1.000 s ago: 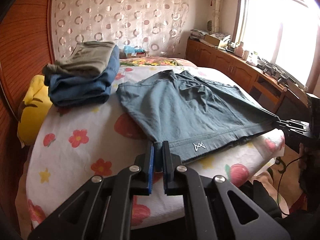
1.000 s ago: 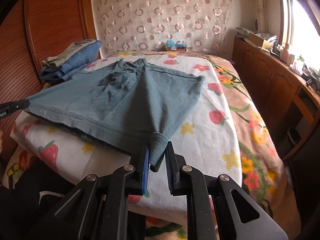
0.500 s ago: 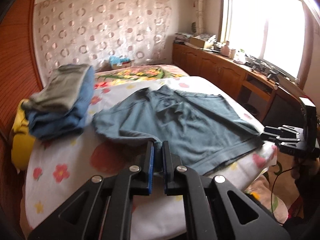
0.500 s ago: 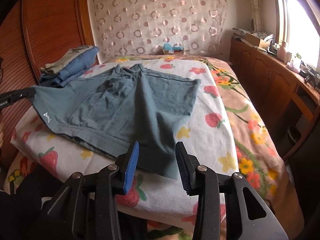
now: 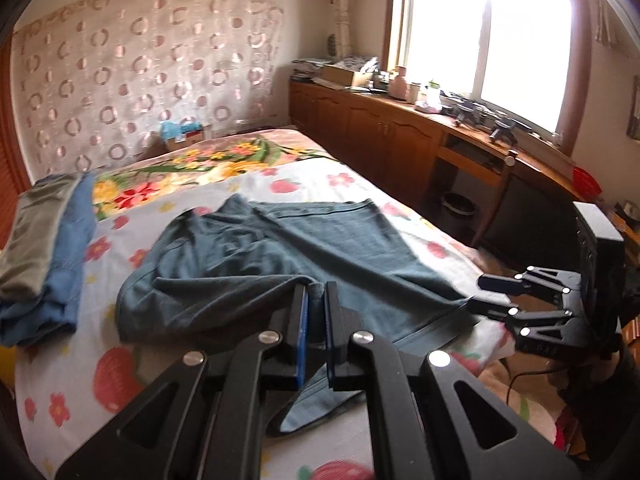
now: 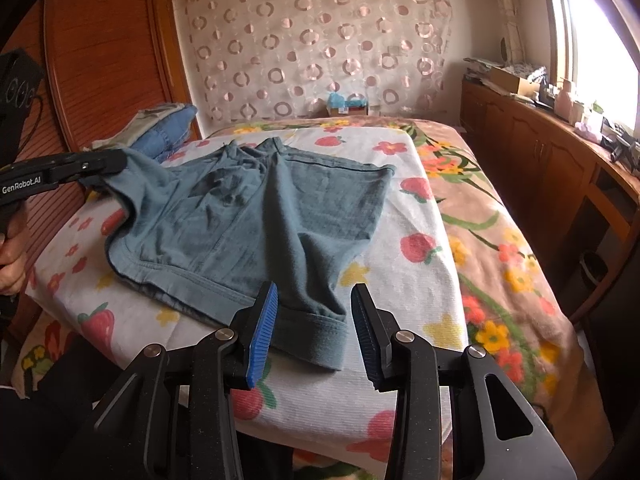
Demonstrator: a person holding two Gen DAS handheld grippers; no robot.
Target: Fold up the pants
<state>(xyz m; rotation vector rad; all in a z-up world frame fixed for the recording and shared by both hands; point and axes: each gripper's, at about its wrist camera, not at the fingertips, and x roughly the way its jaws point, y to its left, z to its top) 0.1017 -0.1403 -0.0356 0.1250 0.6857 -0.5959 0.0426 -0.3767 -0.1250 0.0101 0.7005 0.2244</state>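
Observation:
Blue-grey denim shorts (image 6: 256, 216) lie on the flowered bed sheet (image 6: 412, 216), waistband towards the wall. My left gripper (image 5: 315, 304) is shut on the hem corner of the left leg and holds it lifted over the shorts (image 5: 288, 256); it shows in the right wrist view (image 6: 116, 162) at the left, cloth hanging from it. My right gripper (image 6: 314, 320) is open and empty, its blue pads either side of the right leg's cuff (image 6: 312, 336), which lies flat on the sheet. It shows open in the left wrist view (image 5: 484, 292).
A stack of folded blue and olive clothes (image 5: 40, 248) sits at the left of the bed by the wooden headboard (image 6: 100, 60). A wooden cabinet (image 5: 400, 140) with clutter runs under the window on the right. A waste bin (image 5: 458, 208) stands beside the bed.
My right gripper let go of the right leg's cuff and opened; the cuff dropped flat. My left gripper lifted its hem corner and carried it up and over the shorts.

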